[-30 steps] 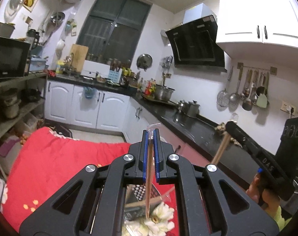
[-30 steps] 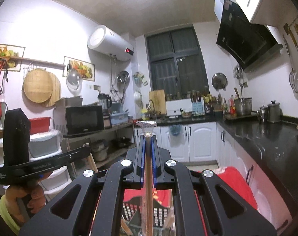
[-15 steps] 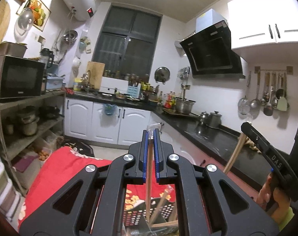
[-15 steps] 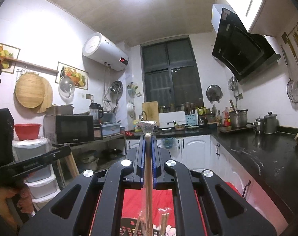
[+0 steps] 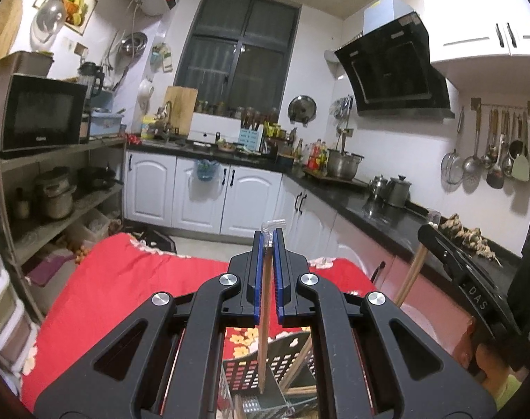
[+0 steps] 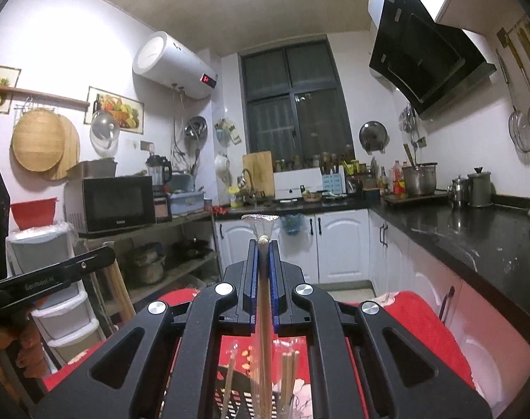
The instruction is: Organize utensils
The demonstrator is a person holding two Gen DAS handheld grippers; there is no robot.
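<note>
The left claw (image 5: 268, 241) is clenched on a wrapped wooden chopstick (image 5: 263, 331), which hangs almost upright from the blue pads (image 5: 256, 272), its lower tip at the bottom centre of the left wrist view, just above or inside the black perforated holder (image 5: 285, 352). That holder stands on the red flowered cloth (image 5: 125, 279) over the counter, with other sticks already leaning in it.

In the right wrist view the right claw (image 6: 263, 244) is likewise clenched, on a pale chopstick in clear wrapping (image 6: 263, 314), whose lower end reaches toward the same holder (image 6: 237, 401) at the bottom of the frame, among loose chopsticks (image 6: 289, 373). Whether either tip is past the rim I cannot tell.

The step in hand looks like dropping both sticks into the holder. To do it well, keep each stick near upright, bring its tip clearly inside the rim, steer between the leaning sticks, and loosen the pads only then. The thin crinkly wrapper may cling to the pads, so release slowly and lift straight up.
</note>
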